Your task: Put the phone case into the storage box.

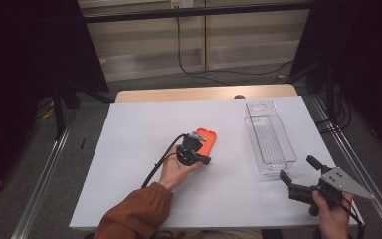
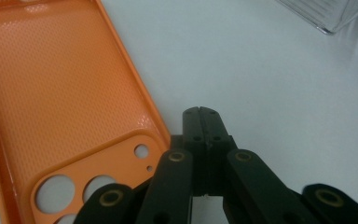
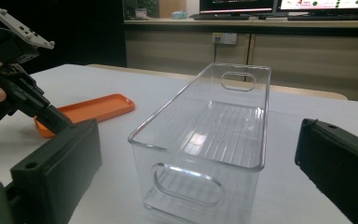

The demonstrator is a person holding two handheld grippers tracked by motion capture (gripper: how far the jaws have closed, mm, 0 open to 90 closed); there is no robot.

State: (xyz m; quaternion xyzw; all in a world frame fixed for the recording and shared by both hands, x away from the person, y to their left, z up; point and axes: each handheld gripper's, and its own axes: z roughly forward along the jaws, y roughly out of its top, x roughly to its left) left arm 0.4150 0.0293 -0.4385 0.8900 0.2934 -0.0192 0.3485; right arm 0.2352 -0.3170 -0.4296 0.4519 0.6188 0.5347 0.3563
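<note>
Two tools: left tool (image 2: 199, 111) closed, empty, beside orange phone case (image 2: 60, 98); right tool (image 3: 196, 158) wide open, empty.

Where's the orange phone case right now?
In the high view the orange phone case lies flat near the table's middle, left of the clear bin, with the shut left gripper at its near-left edge.
</note>
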